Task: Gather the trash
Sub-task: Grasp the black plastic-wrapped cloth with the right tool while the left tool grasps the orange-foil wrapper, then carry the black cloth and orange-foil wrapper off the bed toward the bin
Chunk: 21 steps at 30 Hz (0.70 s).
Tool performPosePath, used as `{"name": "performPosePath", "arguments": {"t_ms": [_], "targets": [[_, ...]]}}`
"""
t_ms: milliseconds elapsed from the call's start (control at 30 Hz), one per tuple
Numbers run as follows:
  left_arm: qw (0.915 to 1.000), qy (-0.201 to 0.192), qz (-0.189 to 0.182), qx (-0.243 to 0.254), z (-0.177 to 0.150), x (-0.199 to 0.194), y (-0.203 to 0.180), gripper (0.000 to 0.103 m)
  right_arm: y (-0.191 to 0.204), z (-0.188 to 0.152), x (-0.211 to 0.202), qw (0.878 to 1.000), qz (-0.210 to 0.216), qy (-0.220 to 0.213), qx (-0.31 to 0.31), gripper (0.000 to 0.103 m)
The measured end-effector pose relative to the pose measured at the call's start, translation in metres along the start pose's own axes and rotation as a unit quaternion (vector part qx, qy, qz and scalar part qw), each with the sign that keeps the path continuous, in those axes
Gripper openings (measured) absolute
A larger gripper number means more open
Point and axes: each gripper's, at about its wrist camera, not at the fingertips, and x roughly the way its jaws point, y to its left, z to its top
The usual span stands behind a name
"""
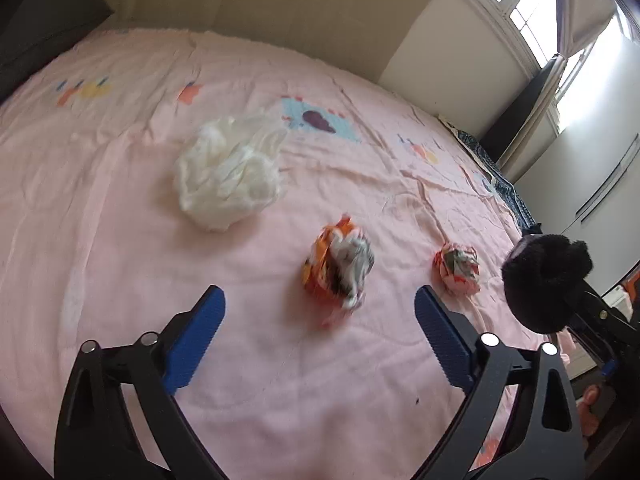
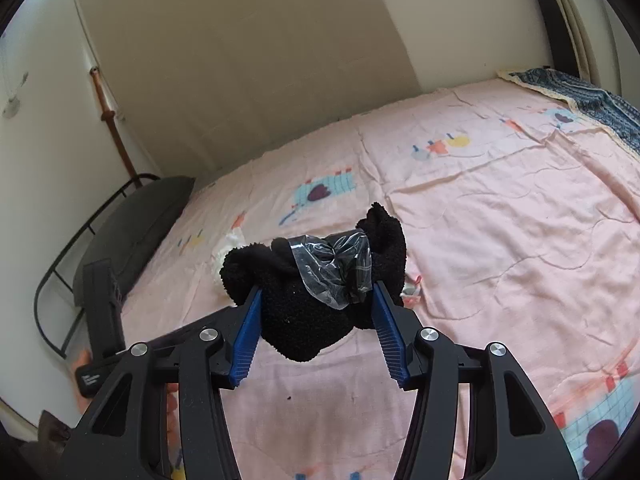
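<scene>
On the pink bedsheet [image 1: 120,208] lie a crumpled white tissue wad [image 1: 228,172], an orange crumpled wrapper [image 1: 338,268] and a smaller orange wrapper [image 1: 458,268]. My left gripper [image 1: 320,300] is open and empty, hovering just short of the larger orange wrapper. My right gripper [image 2: 318,292] is shut on a black fuzzy bundle [image 2: 304,316] with a crumpled clear plastic piece [image 2: 336,268] on top, held above the bed. The bundle also shows in the left wrist view [image 1: 546,280], at the right beside the smaller wrapper. The white wad [image 2: 228,252] peeks out behind the bundle.
A dark pillow [image 2: 136,228] lies by a black metal bed frame [image 2: 52,276] at the left. A blue patterned cloth [image 2: 592,100] lies at the bed's far right corner. Beige walls border the bed; a window [image 1: 532,8] stands at the right.
</scene>
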Motion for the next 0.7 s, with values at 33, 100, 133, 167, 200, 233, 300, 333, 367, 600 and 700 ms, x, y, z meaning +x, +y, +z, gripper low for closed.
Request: {"name": "performPosePath", "arguments": {"t_ms": [33,100,133,167,200,233,300,333,367,600,700], "targets": [[0.9999,0.005,-0.005,0.008,0.002,0.005,-0.003,0.087,-0.002,0.002,-0.003,1.0,-0.002,-0.003,0.0,0.05],[0.9991,0.01,0.007,0.04,0.004,0.015,-0.011,0.079,-0.007,0.004,-0.007,1.0,0.0,-0.007,0.005,0.05],[0.9987,0.015,0.009,0.048,0.005,0.02,-0.013,0.07,-0.008,0.005,-0.008,1.0,0.002,-0.008,0.007,0.05],[0.9985,0.022,0.007,0.051,0.005,0.026,-0.013,0.061,-0.009,0.006,-0.009,1.0,0.005,-0.01,0.009,0.05],[0.9985,0.025,0.011,0.048,0.005,0.029,-0.013,0.045,-0.01,0.007,-0.01,1.0,0.009,-0.012,0.009,0.05],[0.9984,0.025,0.016,0.048,0.005,0.031,-0.014,0.038,-0.01,0.008,-0.01,1.0,0.01,-0.012,0.007,0.05],[0.9983,0.018,0.024,0.05,0.006,0.03,-0.015,0.038,-0.009,0.008,-0.009,1.0,0.012,-0.01,0.002,0.05],[0.9984,0.017,0.027,0.047,0.007,0.029,-0.014,0.037,-0.01,0.008,-0.009,1.0,0.012,-0.01,0.001,0.05],[0.9988,0.013,0.024,0.041,0.007,0.027,-0.013,0.037,-0.011,0.009,-0.008,1.0,0.012,-0.01,0.002,0.05],[0.9991,-0.018,-0.015,0.037,0.011,0.0,-0.012,0.036,-0.01,0.01,-0.007,0.999,0.027,-0.013,0.01,0.05],[0.9986,-0.027,-0.022,0.039,0.008,-0.016,-0.012,0.036,-0.006,0.008,-0.006,0.999,0.033,-0.015,0.009,0.05]]}}
